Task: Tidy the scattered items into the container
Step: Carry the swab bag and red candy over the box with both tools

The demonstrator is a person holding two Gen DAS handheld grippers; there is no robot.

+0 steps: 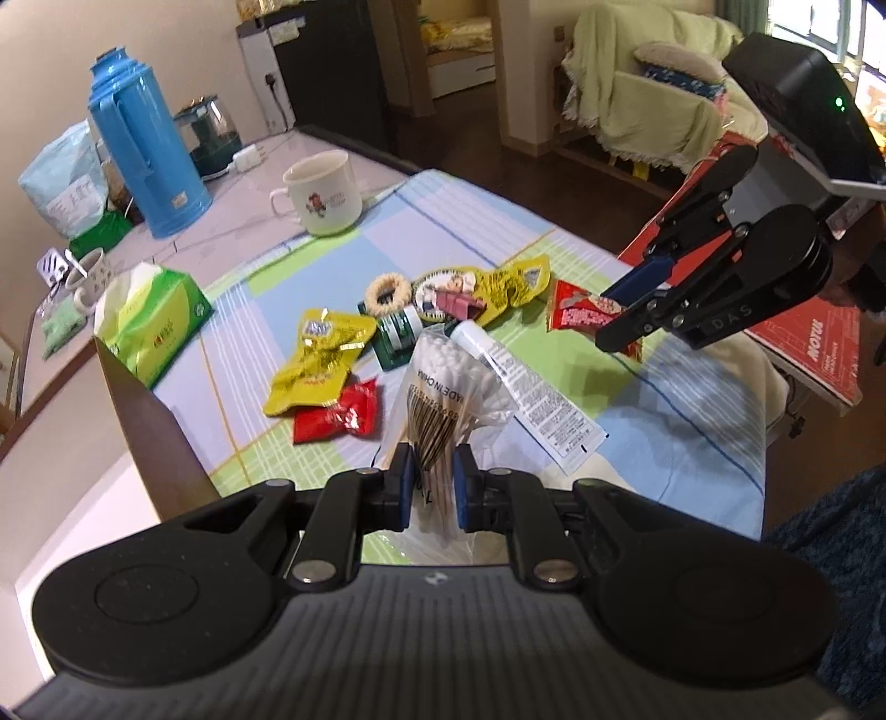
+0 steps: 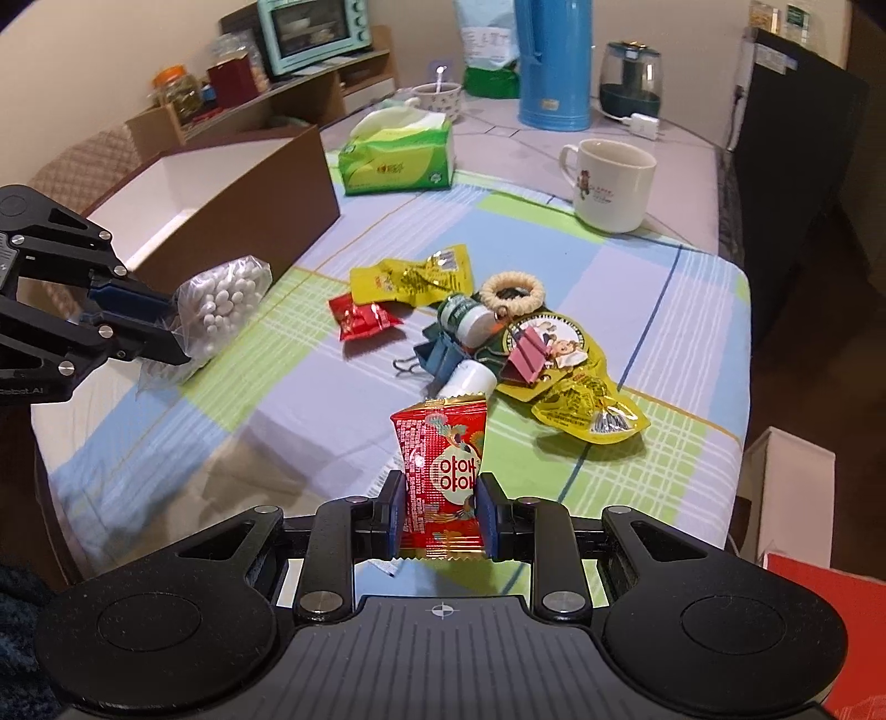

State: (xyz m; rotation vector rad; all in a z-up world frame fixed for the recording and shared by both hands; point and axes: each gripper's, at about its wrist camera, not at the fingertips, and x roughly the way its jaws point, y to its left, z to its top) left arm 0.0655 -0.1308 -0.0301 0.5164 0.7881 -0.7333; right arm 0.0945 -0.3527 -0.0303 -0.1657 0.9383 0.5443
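Gripping swab bag (image 1: pixel 443 387) and red packet (image 2: pixel 443 476), fingers hover above checked tablecloth (image 2: pixel 332 421).

Daylight enters from a window (image 1: pixel 803 33) at one o'clock in the left view; soft shadows fall across the worktop (image 2: pixel 310 421). Fisheye bending warps edges; corners go dark, slightly blurred.

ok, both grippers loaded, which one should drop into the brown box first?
Left, probably. The left gripper, shut on the cotton swab bag, sits right beside the brown box. The right gripper holds the red snack packet across the table, with the left gripper between it and the box.
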